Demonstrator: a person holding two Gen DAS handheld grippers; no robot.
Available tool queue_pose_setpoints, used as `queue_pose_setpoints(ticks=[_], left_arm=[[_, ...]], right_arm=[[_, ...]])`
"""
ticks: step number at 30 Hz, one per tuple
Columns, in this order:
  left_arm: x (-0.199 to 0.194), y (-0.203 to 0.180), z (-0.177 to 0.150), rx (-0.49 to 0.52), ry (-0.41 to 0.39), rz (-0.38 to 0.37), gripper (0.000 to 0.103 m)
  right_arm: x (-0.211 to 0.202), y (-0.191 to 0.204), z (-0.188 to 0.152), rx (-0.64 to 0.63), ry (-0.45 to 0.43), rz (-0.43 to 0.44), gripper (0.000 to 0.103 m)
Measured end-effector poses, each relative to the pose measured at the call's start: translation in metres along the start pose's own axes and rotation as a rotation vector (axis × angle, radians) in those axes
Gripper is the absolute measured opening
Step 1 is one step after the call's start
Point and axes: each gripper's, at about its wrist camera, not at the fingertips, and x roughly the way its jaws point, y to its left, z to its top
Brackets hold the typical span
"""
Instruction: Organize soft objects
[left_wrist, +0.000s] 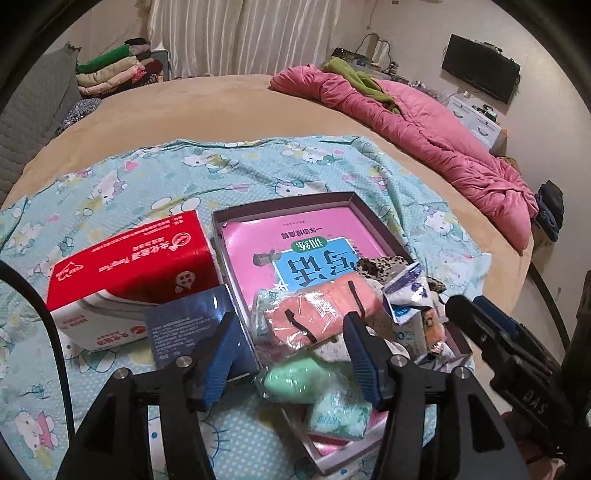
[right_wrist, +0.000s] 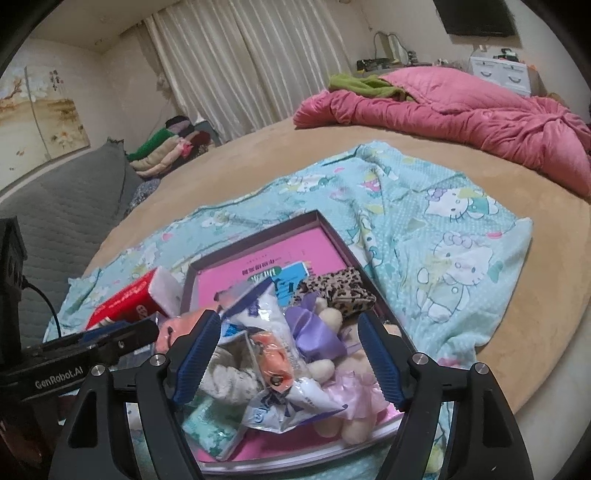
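The box (left_wrist: 354, 201) lies on the cartoon sheet (left_wrist: 147, 173) straight ahead of both your tongs, its near end piled with soft things. Lining its floor is a pink book (left_wrist: 295, 236), bare only at the far end. Between your left tongs' (left_wrist: 286, 349) fingers you see a bagged orange cloth (left_wrist: 321, 310), and nearer you a green pack (left_wrist: 291, 380) and a floral pack (left_wrist: 340, 411) that spills toward the box's near edge. Just outside the left finger sits a dark blue carton (left_wrist: 188, 325), and beyond it a red tissue box (left_wrist: 136, 266), both on the sheet beside the box.

Between your right tongs' (right_wrist: 286, 352) fingers lies a white-and-blue pouch (right_wrist: 258, 314), a purple ribbon (right_wrist: 314, 328) on a cream plush (right_wrist: 325, 365), and a grey knit (right_wrist: 229, 380) by the left finger. A leopard cloth (right_wrist: 340, 288) rests just past the right fingertip, inside the box.

Both your tongs stand wide apart, hovering over the pile and clamping nothing. Your left tongs point down at the box's left side; your right tongs, seen at the left view's right edge, angle in over its right half, close alongside.

Far beyond, a pink quilt (right_wrist: 461, 114) lies bunched on the bed (left_wrist: 221, 107).
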Motion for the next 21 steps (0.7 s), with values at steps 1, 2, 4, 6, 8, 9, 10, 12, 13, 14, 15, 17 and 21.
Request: queue_pose_setpoints(ticks=[1,2,4,6,8,9,10,12,13,14,15,17,21], left_arm=[[-0.005,0.0,-0.001,0.002,-0.005,0.003,0.063],[-0.008,0.001,-0.003,0.004,-0.007,0.008,0.067],[-0.017,0.003,-0.006,0.007,-0.006,0.015,0.071],[-0.025,0.005,-0.009,0.013,-0.003,0.011,0.079],[-0.035,0.007,-0.012,0.028,-0.004,0.036,0.083],[-0.041,0.009,-0.014,0.037,-0.009,0.051,0.083],[-0.048,0.01,-0.017,0.041,-0.013,0.061,0.083],[-0.058,0.015,-0.022,0.033,-0.016,0.07,0.083],[-0.062,0.016,-0.025,0.028,-0.015,0.071,0.084],[-0.068,0.018,-0.028,0.025,-0.012,0.075,0.084],[-0.072,0.019,-0.031,0.026,-0.01,0.081,0.084],[-0.079,0.021,-0.037,0.022,-0.003,0.091,0.084],[-0.09,0.026,-0.053,-0.008,0.031,0.099,0.084]], right_arm=[[-0.003,0.001,0.001,0.009,-0.004,-0.003,0.078],[-0.008,0.002,0.003,0.024,-0.012,-0.004,0.078],[-0.018,0.005,0.006,0.051,-0.019,0.006,0.079],[-0.027,0.011,0.008,0.061,-0.019,0.017,0.079],[-0.036,0.021,0.008,0.049,-0.009,0.02,0.079],[-0.04,0.025,0.008,0.045,-0.004,0.02,0.08],[-0.044,0.029,0.007,0.046,0.002,0.021,0.08],[-0.054,0.037,0.004,0.051,0.009,0.026,0.083],[-0.06,0.042,0.001,0.05,0.015,0.025,0.085],[-0.064,0.046,-0.001,0.043,0.02,0.025,0.085],[-0.069,0.049,-0.003,0.033,0.023,0.022,0.086],[-0.078,0.057,-0.009,0.013,0.031,0.005,0.086],[-0.089,0.067,-0.023,-0.053,0.052,-0.028,0.086]])
